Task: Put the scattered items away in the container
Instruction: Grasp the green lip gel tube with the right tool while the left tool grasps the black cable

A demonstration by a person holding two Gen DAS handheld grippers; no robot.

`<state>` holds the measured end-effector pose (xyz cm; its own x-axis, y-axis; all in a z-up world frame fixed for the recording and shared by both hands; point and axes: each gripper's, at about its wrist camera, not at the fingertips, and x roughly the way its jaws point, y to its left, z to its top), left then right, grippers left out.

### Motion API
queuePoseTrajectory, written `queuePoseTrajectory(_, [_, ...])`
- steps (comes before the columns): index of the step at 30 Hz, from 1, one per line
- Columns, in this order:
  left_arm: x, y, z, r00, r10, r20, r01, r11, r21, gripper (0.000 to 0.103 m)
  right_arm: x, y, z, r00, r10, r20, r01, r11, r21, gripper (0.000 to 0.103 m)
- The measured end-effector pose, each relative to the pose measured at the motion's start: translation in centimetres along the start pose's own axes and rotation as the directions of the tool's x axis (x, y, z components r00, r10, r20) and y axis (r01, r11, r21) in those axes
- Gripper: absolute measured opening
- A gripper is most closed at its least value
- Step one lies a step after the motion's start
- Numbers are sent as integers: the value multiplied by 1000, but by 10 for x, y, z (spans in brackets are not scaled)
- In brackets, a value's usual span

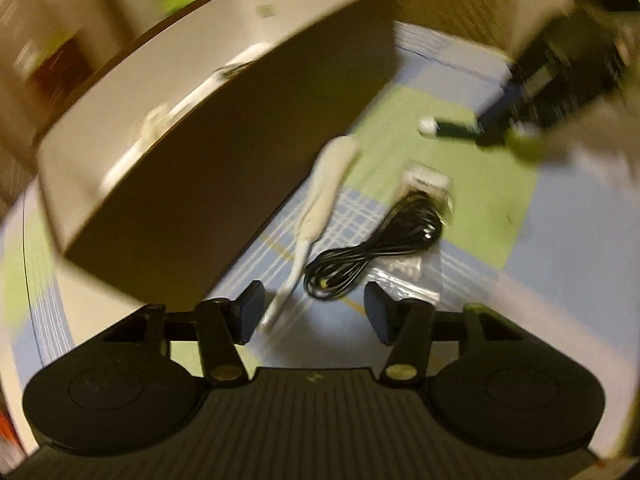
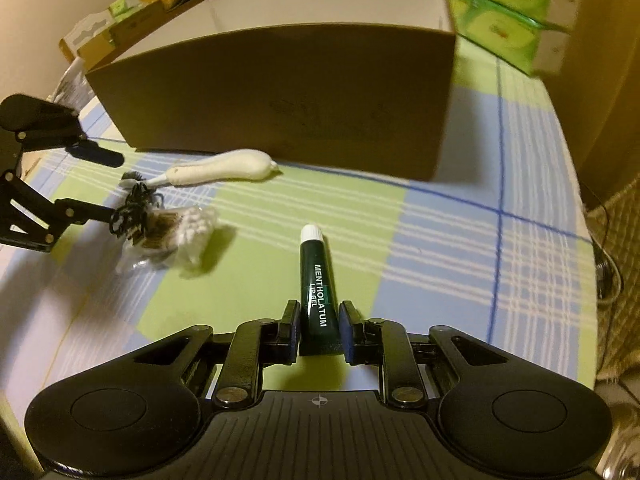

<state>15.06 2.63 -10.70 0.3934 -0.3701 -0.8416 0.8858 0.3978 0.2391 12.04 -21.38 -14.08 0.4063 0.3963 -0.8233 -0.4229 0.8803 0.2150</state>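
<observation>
Right wrist view: our right hand-held gripper clamps the lip gel tube; left hand-held gripper gapes empty; brush, cable remain outside the box.

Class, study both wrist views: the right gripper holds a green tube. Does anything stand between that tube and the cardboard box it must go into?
Nothing on the cloth blocks the way. The right gripper is shut on the green tube; bare tablecloth lies ahead. Only the cardboard box near wall must be cleared. The white brush lies left of the path.
</observation>
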Motion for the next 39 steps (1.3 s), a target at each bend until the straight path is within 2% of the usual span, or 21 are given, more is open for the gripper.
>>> queuePoseTrajectory(2, [5, -11, 5, 1000, 1, 3, -1, 990, 141, 43, -3, -2, -4, 1000, -4, -3, 4, 1000, 9, 18])
queuePoseTrajectory(6, [16, -30, 9, 1000, -3, 7, 0, 936, 352, 34, -10, -4, -11, 1000, -12, -8, 12, 1000, 27, 18])
queuePoseTrajectory(10, [24, -44, 9, 1000, -10, -1, 10, 882, 471, 16, -16, -5, -19, 1000, -17, -9, 17, 999, 44, 18])
queuePoseTrajectory(12, [22, -46, 8, 1000, -18, 1, 15, 877, 480, 16, -18, -4, -21, 1000, -17, -10, 17, 999, 43, 18])
queuePoseTrajectory(14, [20, -44, 8, 999, -35, -25, 43, 904, 425, 16, -20, -1, -23, 1000, -18, -12, 19, 999, 33, 18])
queuePoseTrajectory(16, [17, -37, 10, 996, -61, -65, 79, 946, 316, 16, -21, 1, -25, 1000, -19, -13, 20, 1000, 15, 18])
queuePoseTrajectory(18, [14, -23, 11, 987, -107, -123, 121, 987, 108, 15, -21, 6, -28, 1000, -26, -7, 26, 1000, -14, 18])
queuePoseTrajectory(19, [13, -15, 9, 979, -135, -152, 136, 991, -1, 15, -20, 7, -28, 1000, -31, -4, 31, 999, -23, 19])
queuePoseTrajectory(20, [12, -6, 5, 970, -164, -178, 145, 983, -115, 15, -20, 8, -29, 1000, -31, 0, 31, 999, -29, 19])
queuePoseTrajectory(21, [12, 2, 1, 961, -194, -196, 148, 963, -226, 15, -20, 8, -29, 1000, -30, 4, 30, 999, -31, 21])
queuePoseTrajectory(23, [13, 21, -13, 941, -269, -207, 152, 880, -451, 15, -18, 9, -27, 999, -31, 9, 31, 999, -30, 33])
queuePoseTrajectory(24, [13, 25, -18, 935, -286, -209, 140, 840, -524, 15, -16, 10, -26, 999, -35, 11, 36, 999, -35, 44])
queuePoseTrajectory(25, [13, 27, -24, 934, -292, -208, 129, 815, -565, 16, -15, 12, -26, 999, -45, 13, 45, 998, -46, 47])
queuePoseTrajectory(26, [14, 27, -25, 938, -282, -204, 120, 812, -571, 17, -13, 13, -25, 998, -53, 16, 54, 997, -58, 47])
queuePoseTrajectory(28, [13, 23, -27, 949, -240, -202, 93, 829, -551, 17, -10, 14, -22, 998, -64, 21, 65, 995, -72, 47])
queuePoseTrajectory(32, [10, 5, -20, 967, -168, -192, 61, 882, -468, 19, -4, 17, -16, 996, -83, 28, 85, 993, -85, 46])
queuePoseTrajectory(33, [12, -1, -19, 970, -146, -193, 47, 895, -443, 19, -3, 18, -16, 996, -84, 29, 87, 992, -94, 44])
queuePoseTrajectory(35, [13, -9, -15, 978, -111, -178, 32, 919, -394, 19, -3, 21, -15, 996, -83, 25, 85, 991, -105, 31])
queuePoseTrajectory(36, [14, -11, -13, 979, -106, -171, 34, 925, -380, 19, -3, 23, -14, 996, -83, 22, 85, 990, -110, 20])
queuePoseTrajectory(37, [14, -12, -13, 981, -103, -164, 35, 928, -371, 17, -3, 25, -14, 996, -83, 17, 85, 990, -112, 14])
queuePoseTrajectory(39, [13, -16, -12, 982, -91, -163, 25, 930, -367, 17, -4, 27, -14, 996, -83, 6, 84, 992, -99, 14])
